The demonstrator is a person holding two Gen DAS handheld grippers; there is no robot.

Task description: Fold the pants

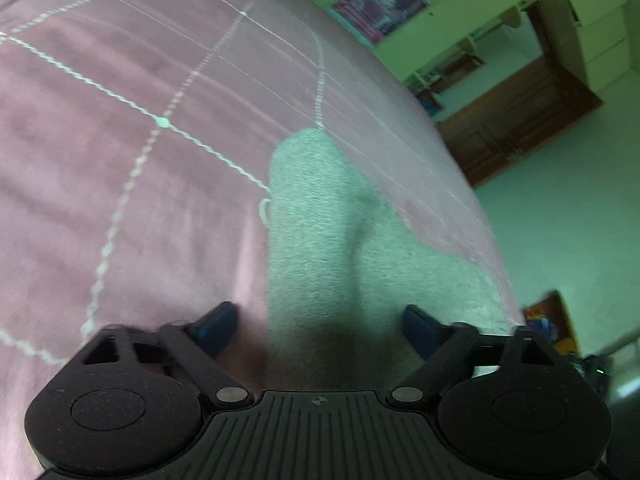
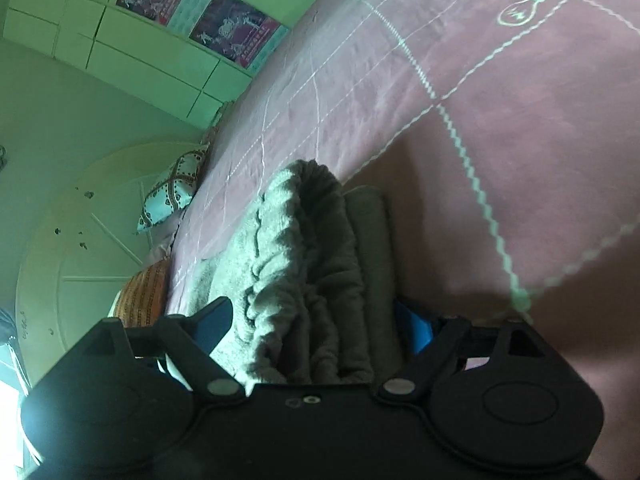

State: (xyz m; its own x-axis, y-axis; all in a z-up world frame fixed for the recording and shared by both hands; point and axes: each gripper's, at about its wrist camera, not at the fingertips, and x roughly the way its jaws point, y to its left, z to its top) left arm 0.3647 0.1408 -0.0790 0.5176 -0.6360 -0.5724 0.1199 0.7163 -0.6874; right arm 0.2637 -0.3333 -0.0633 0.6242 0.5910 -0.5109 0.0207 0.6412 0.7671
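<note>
the bed [image 1: 120,160], under a pink cover stitched with pale grid lines, fills most of both views; far off stand green cabinets [image 1: 480,20] and, in the right wrist view, a patterned pillow [image 2: 168,196] at the bed's left edge. the grey pants [image 2: 304,264] lie on the cover as a long, already doubled bundle, its gathered waistband end bunched in layers just ahead of your right hand, its smoother leg end [image 1: 320,240] running away from your left hand near the bed's right edge. judged step: between folds, with both ends let go and the next grasp to be set. the next move calls for closing on all layers at once so none slips out. both hands tilt downward toward the cloth. your left tool [image 1: 320,326] stands wide apart, cloth between the fingers but unpinched; your right tool [image 2: 320,326] is likewise apart, straddling the bunched layers without clamping.
</note>
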